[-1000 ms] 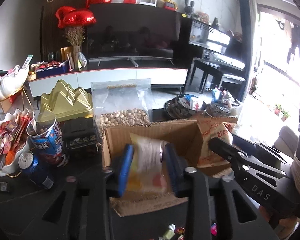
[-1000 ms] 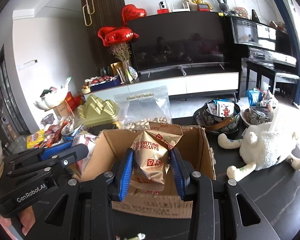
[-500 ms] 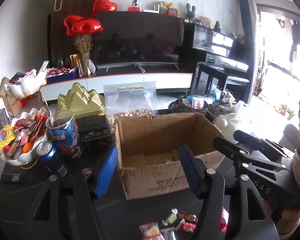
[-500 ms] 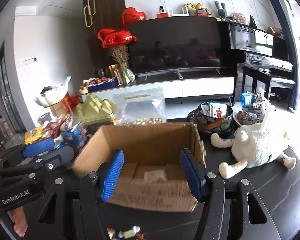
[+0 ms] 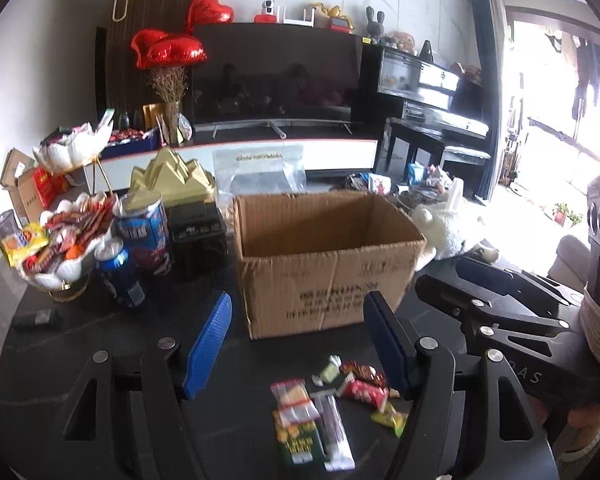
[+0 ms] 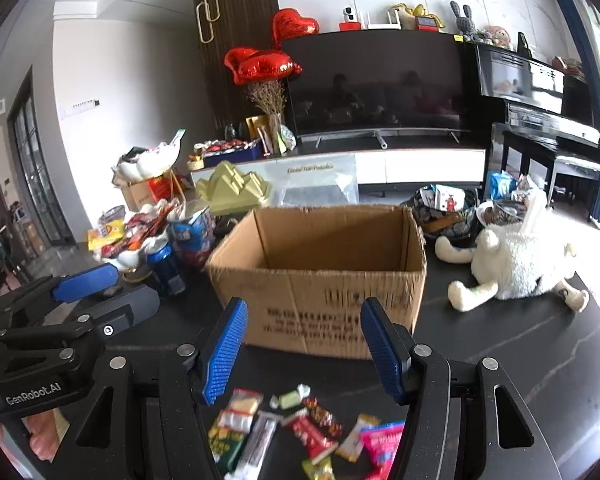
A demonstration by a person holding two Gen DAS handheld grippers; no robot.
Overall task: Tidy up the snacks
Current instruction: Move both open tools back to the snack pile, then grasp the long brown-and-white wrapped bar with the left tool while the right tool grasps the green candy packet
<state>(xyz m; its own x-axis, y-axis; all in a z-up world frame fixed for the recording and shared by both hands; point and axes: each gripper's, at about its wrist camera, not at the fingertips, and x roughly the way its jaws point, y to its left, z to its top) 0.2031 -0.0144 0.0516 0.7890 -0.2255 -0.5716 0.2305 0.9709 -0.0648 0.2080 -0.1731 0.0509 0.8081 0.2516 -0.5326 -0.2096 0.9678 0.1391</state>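
The loose snack packets (image 5: 324, 408) lie scattered on the dark table (image 5: 100, 344) just before the open cardboard box (image 5: 324, 256), whose floor its near wall hides from me. My left tongs (image 5: 300, 344) and right tongs (image 6: 304, 352) both gape wide above them, holding nothing. Several wrappers (image 6: 300, 432) blur or run off the lower edge; behind stand a television (image 6: 376, 84) and piano (image 5: 428, 92).

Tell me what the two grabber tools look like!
Both are black, with silver screws and ridged blue pads on their two fingers. From the right wrist view, the left gripper says "GenRobot.AI" in white. From the left wrist view, the right gripper shows white letters "DAS". A knitted cream cuff sits by the right one.
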